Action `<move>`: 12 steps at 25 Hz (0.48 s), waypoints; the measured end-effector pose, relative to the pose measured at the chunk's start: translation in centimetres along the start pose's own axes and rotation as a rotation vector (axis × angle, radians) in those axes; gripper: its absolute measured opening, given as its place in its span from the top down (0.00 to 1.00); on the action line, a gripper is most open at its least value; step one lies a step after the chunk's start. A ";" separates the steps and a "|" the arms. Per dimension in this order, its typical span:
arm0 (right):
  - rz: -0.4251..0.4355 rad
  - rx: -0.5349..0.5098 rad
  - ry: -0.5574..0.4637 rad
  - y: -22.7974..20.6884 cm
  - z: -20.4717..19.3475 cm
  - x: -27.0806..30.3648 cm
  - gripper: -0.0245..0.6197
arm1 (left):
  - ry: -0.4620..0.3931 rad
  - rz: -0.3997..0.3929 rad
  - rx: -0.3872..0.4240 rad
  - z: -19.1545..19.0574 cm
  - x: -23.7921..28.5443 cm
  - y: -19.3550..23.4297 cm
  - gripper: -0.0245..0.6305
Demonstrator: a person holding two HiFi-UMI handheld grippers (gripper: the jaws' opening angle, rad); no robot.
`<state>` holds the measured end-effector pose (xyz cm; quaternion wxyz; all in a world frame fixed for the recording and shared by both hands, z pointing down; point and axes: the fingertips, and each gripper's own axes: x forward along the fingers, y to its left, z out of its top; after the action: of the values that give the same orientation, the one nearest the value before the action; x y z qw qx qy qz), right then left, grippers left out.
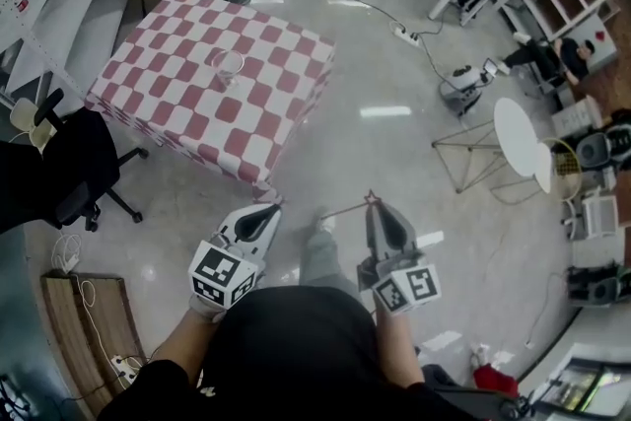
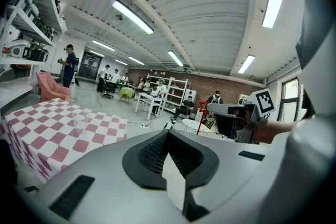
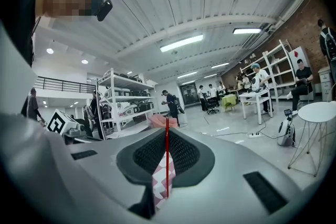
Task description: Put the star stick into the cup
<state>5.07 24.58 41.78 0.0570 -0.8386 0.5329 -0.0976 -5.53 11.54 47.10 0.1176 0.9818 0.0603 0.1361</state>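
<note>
Both grippers sit low in the head view, side by side over the shiny grey floor. The left gripper [image 1: 269, 207] has its jaws pressed together with nothing in them, and its tip is just beside the near corner of the red-and-white checked table [image 1: 177, 104]. The right gripper [image 1: 374, 205] is clamped on the thin red star stick [image 1: 345, 208]. The star sits right at the jaw tips and the rest of the stick pokes off toward the left of the frame. The clear plastic cup [image 1: 228, 67] stands upright near the middle of the table, up in the upper left. That puts it well apart from the stick.

In the left gripper view, the jaws meet at the tips in the lower middle of the frame, so that one is closed and empty. The table fills the lower left with the cup [image 2: 81, 124] on it. Over at centre right is the right gripper, with the star stick [image 2: 203, 108] at its tip and the thin shaft hanging down from there.

The right gripper view shows the jaws closed tight on the star stick [image 3: 167, 176], which runs straight up the middle of the frame between them. A sliver of the checked table shows through the gap below the tips. The cup can't be made out in this one.
</note>
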 end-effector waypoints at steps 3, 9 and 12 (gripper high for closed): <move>0.045 -0.001 0.007 -2.4 0.2 2.9 0.92 | 0.011 0.035 0.003 0.5 2.6 1.6 0.90; 0.189 -0.005 0.043 -8.8 3.0 9.0 0.92 | 0.010 0.170 -0.036 3.9 9.3 3.8 0.90; 0.267 -0.001 0.062 -11.5 4.4 11.9 0.92 | 0.001 0.244 -0.055 5.7 12.3 4.6 0.90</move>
<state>21.11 18.69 40.99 0.0528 -0.7568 0.6414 -0.1146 8.26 7.74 46.03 0.1269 0.9782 -0.0634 0.1515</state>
